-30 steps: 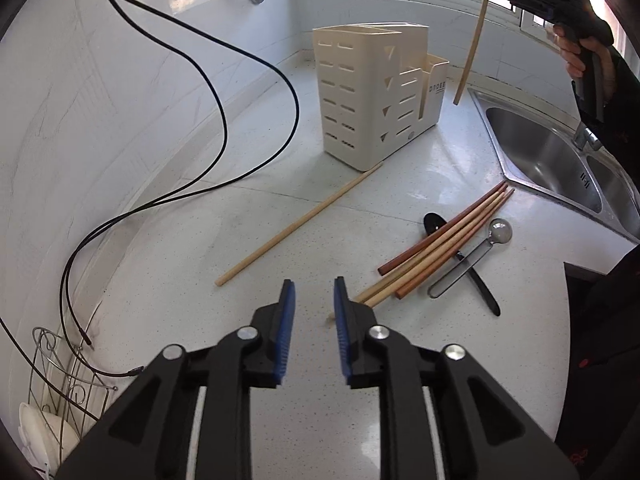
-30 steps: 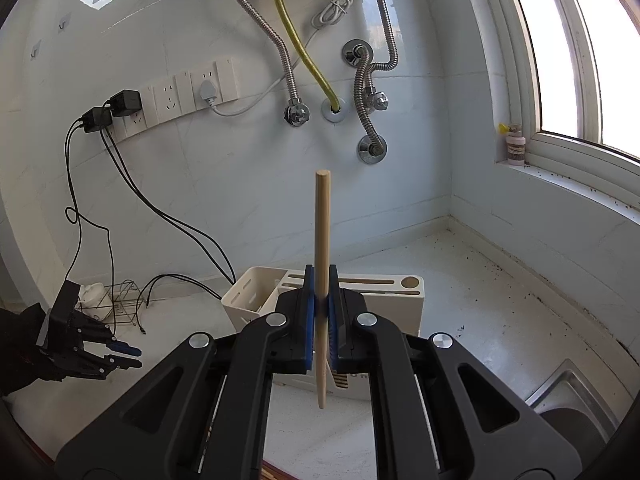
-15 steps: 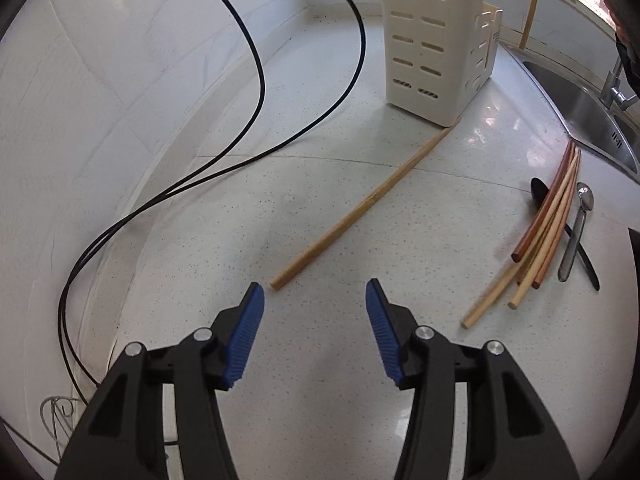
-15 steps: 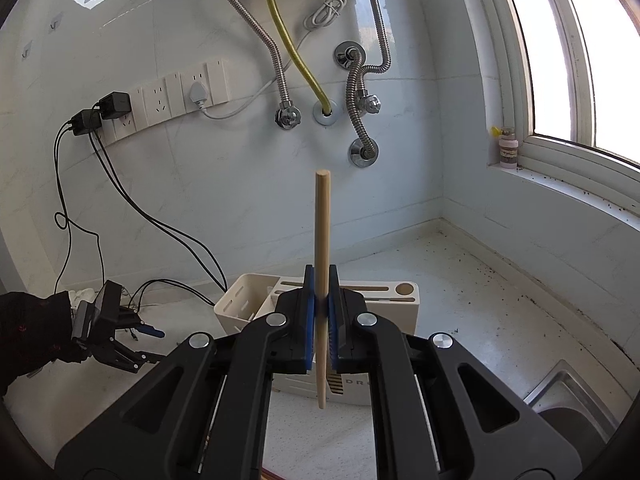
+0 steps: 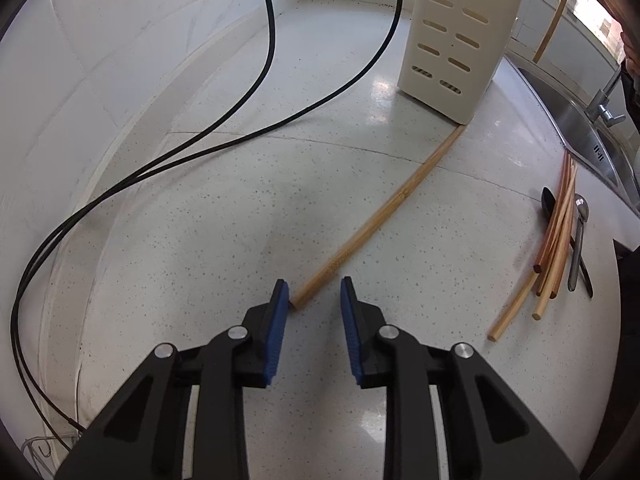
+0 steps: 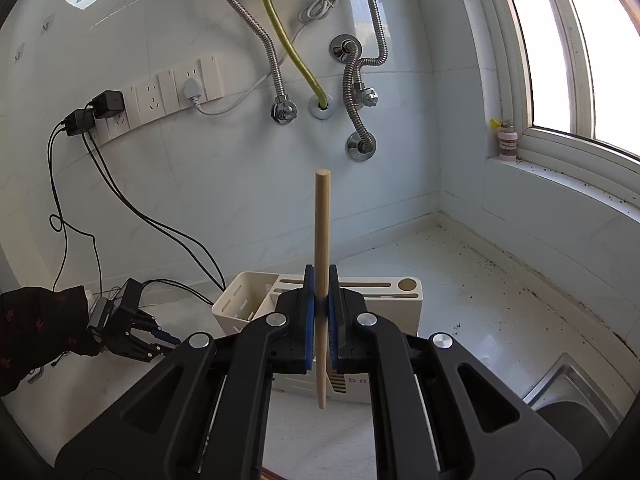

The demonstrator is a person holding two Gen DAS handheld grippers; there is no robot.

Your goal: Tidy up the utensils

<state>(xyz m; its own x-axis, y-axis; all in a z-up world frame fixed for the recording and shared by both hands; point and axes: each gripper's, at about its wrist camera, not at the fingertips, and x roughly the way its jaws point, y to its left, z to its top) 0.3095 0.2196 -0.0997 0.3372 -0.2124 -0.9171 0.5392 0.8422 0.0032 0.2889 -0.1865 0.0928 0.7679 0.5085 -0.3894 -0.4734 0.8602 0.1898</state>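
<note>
The left claw (image 5: 313, 295) is hovering low over the worktop (image 5: 224, 216) with its jaws part-spread; they have just been closing, and only the near tip of the loose chopstick (image 5: 380, 216) is lying between them, just beside the pad (image 5: 280, 312) at 9 o'clock and not yet pinched. From there the stick is running away toward 1 o'clock until its far end is meeting the foot of the cream holder (image 5: 460, 32). A grip this close to the tip is risking a slip: the pads could be catching only the end, so the stick may pivot, skid along the smooth stone or jam against the holder. The black cables (image 5: 272, 40) are looping at 10 to 12 o'clock, well apart from the claw, though a wide swing could be snagging them. The bundle of chopsticks (image 5: 548, 252), the spoon (image 5: 578, 240) and a black utensil are lying at 3 o'clock near the sink (image 5: 580, 128), waiting their turn. The right claw (image 6: 321, 312) is pinching a chopstick (image 6: 322, 240) upright above the holder (image 6: 248, 300), gripped low on the shaft with the long part standing at 12 o'clock; top-heavy like that, it may be tilting in the pads and missing a slot when lowered.
</note>
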